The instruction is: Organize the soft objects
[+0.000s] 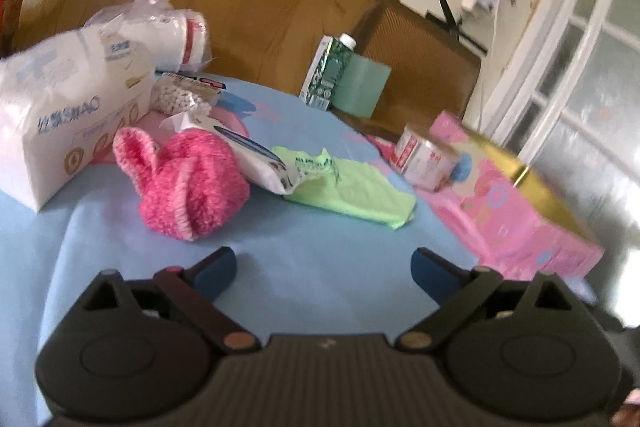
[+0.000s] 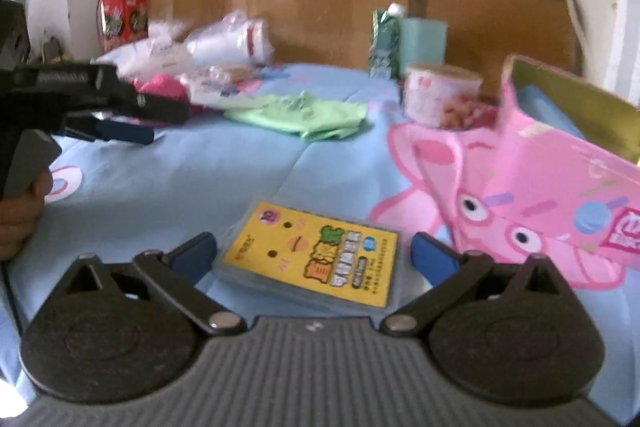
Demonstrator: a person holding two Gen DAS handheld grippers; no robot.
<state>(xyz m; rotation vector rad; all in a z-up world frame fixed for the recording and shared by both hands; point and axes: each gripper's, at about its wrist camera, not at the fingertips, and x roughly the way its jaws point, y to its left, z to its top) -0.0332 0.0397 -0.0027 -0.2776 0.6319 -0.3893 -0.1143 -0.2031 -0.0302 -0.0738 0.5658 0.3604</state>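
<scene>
L gripper [image 1: 324,269]: jaws wide, empty. R gripper [image 2: 314,255]: jaws wide, straddling yellow pack [image 2: 310,255], no grip. Next, likely: pink bunny plush [image 1: 188,183], 11 o'clock.

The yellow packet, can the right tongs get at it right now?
Probably yes: the yellow packet lies flat between the open right tongs, with nothing on top of it; the pink box stands off to one side.

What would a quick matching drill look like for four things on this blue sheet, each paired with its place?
1. fluffy pink knitted hat
2. flat yellow packet
3. light green folded cloth
4. pink cardboard box

a. between the right gripper's open jaws
b. right edge, gold inside
c. beside the big white tissue pack
d. partly under a white packet

Pairs: 1-c, 2-a, 3-d, 4-b
</scene>
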